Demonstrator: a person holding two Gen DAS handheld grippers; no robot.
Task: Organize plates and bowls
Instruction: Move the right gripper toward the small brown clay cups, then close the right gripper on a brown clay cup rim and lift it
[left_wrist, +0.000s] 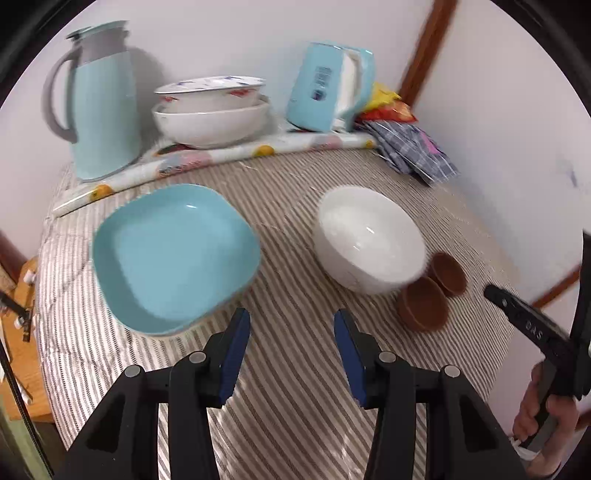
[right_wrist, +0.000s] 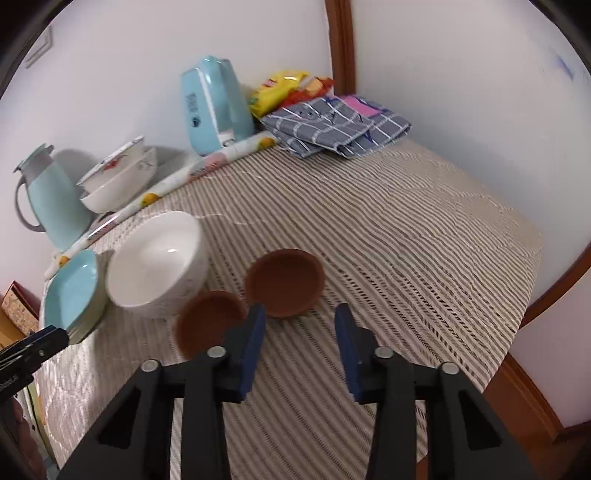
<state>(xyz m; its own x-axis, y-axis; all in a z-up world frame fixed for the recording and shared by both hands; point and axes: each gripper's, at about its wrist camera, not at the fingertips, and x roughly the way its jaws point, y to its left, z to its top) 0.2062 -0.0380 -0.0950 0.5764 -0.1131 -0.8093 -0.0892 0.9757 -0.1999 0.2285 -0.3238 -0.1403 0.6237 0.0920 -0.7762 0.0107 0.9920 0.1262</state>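
Note:
A light blue square plate (left_wrist: 173, 254) lies on the striped cloth, left of a white bowl (left_wrist: 367, 238). Two small brown bowls (left_wrist: 423, 302) (left_wrist: 448, 273) sit right of the white bowl. My left gripper (left_wrist: 291, 323) is open and empty, just in front of the gap between plate and white bowl. In the right wrist view my right gripper (right_wrist: 299, 317) is open and empty, just in front of the two brown bowls (right_wrist: 284, 282) (right_wrist: 208, 321); the white bowl (right_wrist: 155, 264) and blue plate (right_wrist: 72, 291) lie to its left. Stacked white bowls (left_wrist: 210, 110) stand at the back.
A light blue thermos jug (left_wrist: 98, 103) stands back left, a light blue box (left_wrist: 325, 88) back centre, on a rolled patterned mat (left_wrist: 207, 158). Snack packets (right_wrist: 288, 88) and folded checked cloth (right_wrist: 336, 125) lie in the back corner. The table edge (right_wrist: 524, 295) drops off at right.

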